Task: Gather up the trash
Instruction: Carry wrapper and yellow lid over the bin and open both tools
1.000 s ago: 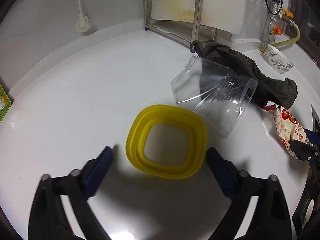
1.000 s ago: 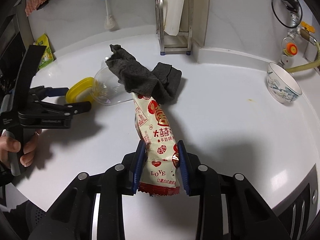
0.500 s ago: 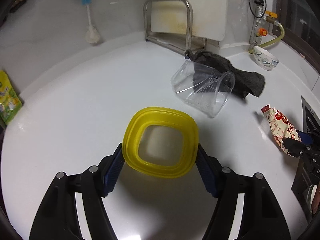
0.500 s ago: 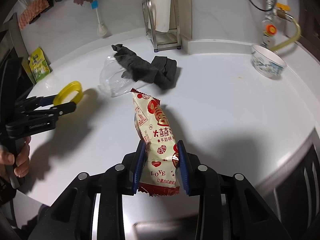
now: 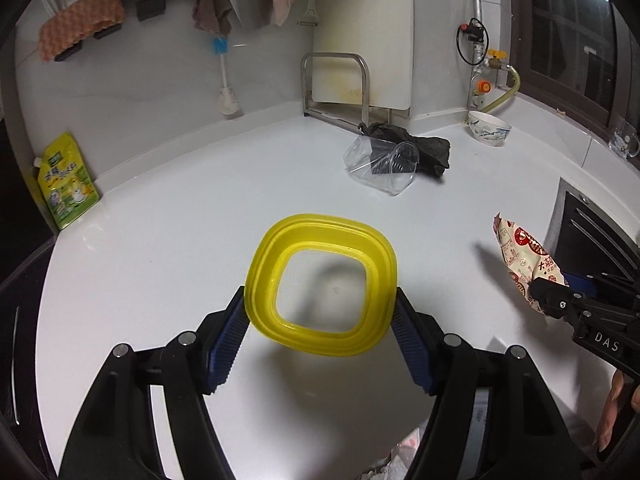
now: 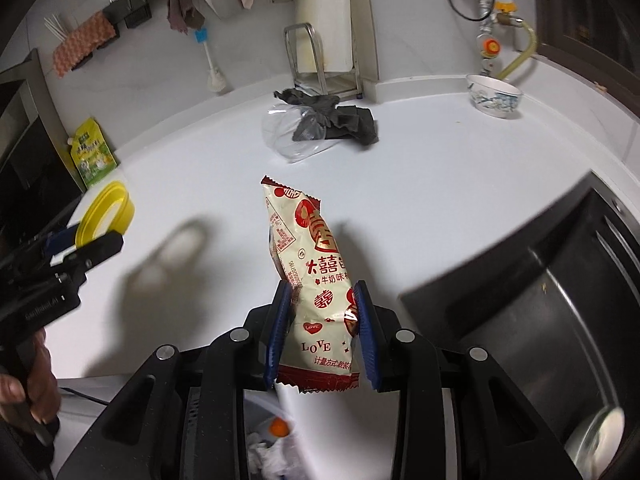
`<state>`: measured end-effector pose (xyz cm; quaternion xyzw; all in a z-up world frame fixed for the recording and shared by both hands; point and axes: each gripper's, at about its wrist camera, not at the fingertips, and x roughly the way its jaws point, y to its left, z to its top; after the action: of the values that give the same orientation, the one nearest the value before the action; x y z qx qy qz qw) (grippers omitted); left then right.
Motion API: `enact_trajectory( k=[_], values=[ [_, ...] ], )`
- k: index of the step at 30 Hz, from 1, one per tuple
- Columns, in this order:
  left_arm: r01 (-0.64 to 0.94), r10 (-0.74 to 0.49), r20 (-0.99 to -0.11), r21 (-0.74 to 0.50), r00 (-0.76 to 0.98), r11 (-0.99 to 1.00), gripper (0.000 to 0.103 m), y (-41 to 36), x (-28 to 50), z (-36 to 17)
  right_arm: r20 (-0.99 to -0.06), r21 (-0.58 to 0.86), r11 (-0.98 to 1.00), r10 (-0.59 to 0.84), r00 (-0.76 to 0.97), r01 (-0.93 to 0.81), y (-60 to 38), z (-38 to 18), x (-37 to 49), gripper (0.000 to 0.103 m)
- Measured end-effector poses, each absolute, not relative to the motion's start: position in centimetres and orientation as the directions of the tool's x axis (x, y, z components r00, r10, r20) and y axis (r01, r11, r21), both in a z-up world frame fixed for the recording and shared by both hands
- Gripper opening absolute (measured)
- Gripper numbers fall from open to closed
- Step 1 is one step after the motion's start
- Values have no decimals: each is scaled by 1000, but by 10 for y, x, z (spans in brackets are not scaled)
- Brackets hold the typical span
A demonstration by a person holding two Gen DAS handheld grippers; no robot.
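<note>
The white worktop (image 5: pixel 168 240) runs back to a corner where a clear cup (image 5: pixel 382 166) lies beside a dark rag (image 5: pixel 424 150). My left claw (image 5: pixel 320 320) pinches a yellow lid (image 5: pixel 320 284) above the front edge; its jaws have just closed. My right claw (image 6: pixel 322 332) clamps a snack wrapper (image 6: pixel 308 264) over the front edge.

Your left gripper (image 5: pixel 320 312) has just been closing: a second ago its blue pads stood apart on both sides of the yellow square plastic lid ring (image 5: pixel 322 286) lying on the white counter (image 5: pixel 168 240); now they press on its two sides, and the ring hangs in the air above its shadow. Your right gripper (image 6: pixel 322 330) now carries the cream-and-red snack wrapper (image 6: pixel 310 276) clear of the counter. The clear plastic cup (image 5: pixel 382 166) and dark grey cloth (image 5: pixel 424 150) now look farther away in both views.
</note>
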<state>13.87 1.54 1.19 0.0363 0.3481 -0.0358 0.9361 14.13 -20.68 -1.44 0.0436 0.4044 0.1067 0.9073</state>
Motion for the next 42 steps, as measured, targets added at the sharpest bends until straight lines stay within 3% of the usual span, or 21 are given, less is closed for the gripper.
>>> enact_trajectory(
  k=[12,22,42],
  values=[
    [111,-48,-597,70,801,991,68,19,51,15,-655,99,995,50,754,20,-184,1,34,32],
    [135,-67,-603,69,795,988,68,12,8,1,-646,70,988,-60,761,137,-175,-22,-33,32],
    [186,-71,-678,98,732,978,68,-3,-22,-47,-727,16,986,-102,679,165,-170,-71,-70,32]
  ],
)
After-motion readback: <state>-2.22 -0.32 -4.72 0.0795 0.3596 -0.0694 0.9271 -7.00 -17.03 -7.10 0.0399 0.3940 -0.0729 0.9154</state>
